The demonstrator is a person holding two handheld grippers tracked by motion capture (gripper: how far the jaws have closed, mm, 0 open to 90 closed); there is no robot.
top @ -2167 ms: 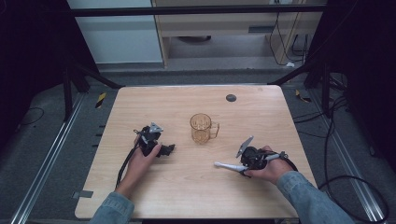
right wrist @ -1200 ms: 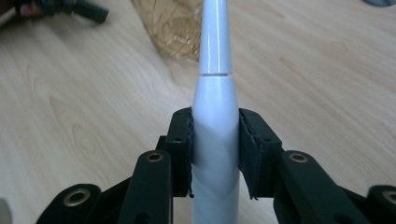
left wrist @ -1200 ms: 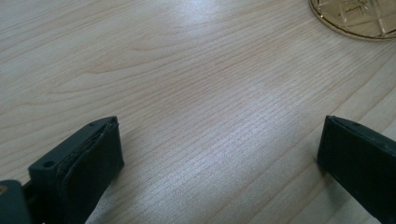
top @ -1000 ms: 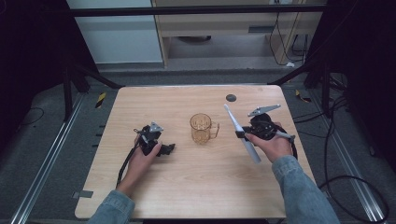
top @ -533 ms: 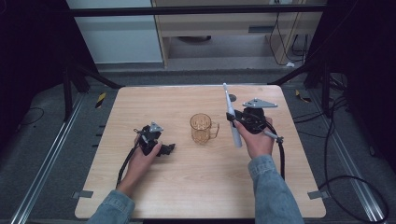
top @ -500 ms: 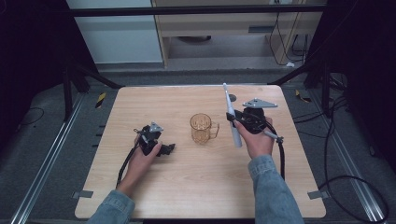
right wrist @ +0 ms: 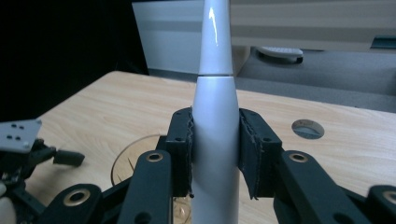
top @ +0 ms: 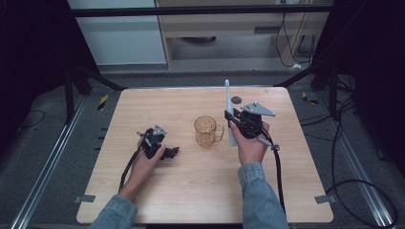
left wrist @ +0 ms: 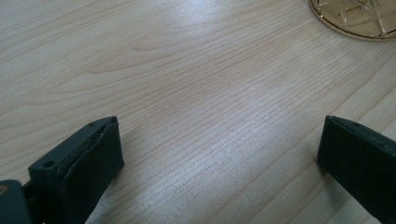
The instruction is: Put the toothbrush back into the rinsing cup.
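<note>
Gripping the white electric toothbrush [top: 229, 114] by its thick handle, the right gripper [top: 237, 125] holds it nearly upright just right of the amber glass mug [top: 207, 131], which stands mid-bench. In the right gripper view the fingers [right wrist: 181, 149] are clamped on either side of the handle [right wrist: 215, 140], with the mug's rim low and to the left behind them. The left gripper [top: 165, 151] rests on the bench [top: 191, 191] to the left of the mug, its fingers [left wrist: 88, 163] spread wide with nothing between them, bare wood under them.

The job looks like standing the brush in the mug. To do it well, the right hand should carry the brush leftward until its lower end is over the mug's mouth, keep it close to vertical, then lower it slowly so the end clears the rim on the handle side. Letting go should wait until the brush leans against the glass wall; a light mug may tip, so the idle left gripper could steady it.
</note>
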